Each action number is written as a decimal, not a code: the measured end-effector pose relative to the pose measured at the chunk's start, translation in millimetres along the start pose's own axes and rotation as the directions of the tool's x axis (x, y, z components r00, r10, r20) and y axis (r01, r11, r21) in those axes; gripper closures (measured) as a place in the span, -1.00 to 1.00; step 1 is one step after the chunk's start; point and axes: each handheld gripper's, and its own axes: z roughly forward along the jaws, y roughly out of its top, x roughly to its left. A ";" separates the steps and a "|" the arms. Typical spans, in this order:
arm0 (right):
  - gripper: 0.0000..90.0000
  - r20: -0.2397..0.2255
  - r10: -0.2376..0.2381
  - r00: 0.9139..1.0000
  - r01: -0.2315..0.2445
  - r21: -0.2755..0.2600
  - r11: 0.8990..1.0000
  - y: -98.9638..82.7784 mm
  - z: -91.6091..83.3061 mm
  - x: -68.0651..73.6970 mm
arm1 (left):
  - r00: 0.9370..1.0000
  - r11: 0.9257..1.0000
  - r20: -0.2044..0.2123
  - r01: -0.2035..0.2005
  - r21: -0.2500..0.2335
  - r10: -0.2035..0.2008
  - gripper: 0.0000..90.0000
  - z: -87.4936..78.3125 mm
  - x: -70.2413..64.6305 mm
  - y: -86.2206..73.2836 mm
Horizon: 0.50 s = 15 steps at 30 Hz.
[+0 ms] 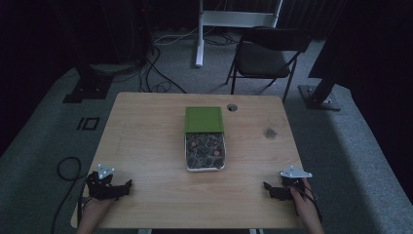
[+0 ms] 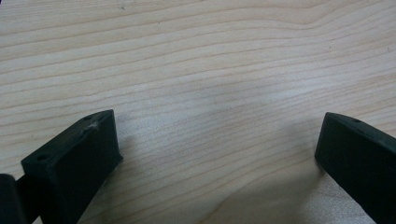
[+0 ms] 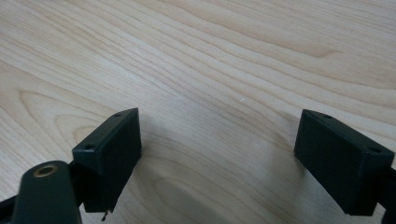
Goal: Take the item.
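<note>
I am resting my left tool [image 1: 127,185] wide open on the near left table [image 1: 146,146] edge, the half-lidded box [image 1: 205,152] sitting untouched at centre, and my right tool [image 1: 267,187] equally wide, so I judge the next move is reaching inward toward the green lid [image 1: 204,119].

table [image 1: 146,126] centre: box [image 1: 205,152], its lid [image 1: 204,119] lying over the 12 o'clock end | glass [image 1: 272,131] at 3 o'clock of box, near table edge | left gripper [image 1: 124,187] at 7 o'clock on table | right gripper [image 1: 268,187] at 5 o'clock | chair [image 1: 268,53] on floor at 1 o'clock behind table
</note>
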 end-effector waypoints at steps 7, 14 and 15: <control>-0.71 0.024 0.027 0.999 -0.027 0.002 1.000 -1.2 -0.8 -0.6 | 1.000 1.000 0.000 0.000 0.000 0.000 -1.00 0.0 0.0 0.0; -0.74 0.055 0.058 0.997 -0.058 0.006 0.998 -2.1 -1.4 0.6 | 1.000 1.000 0.000 0.000 0.000 0.000 -1.00 0.0 0.0 0.0; -0.74 0.057 0.060 0.997 -0.060 0.006 0.998 -2.2 -1.5 0.9 | 1.000 1.000 0.000 0.000 0.000 0.000 -1.00 0.0 0.0 0.0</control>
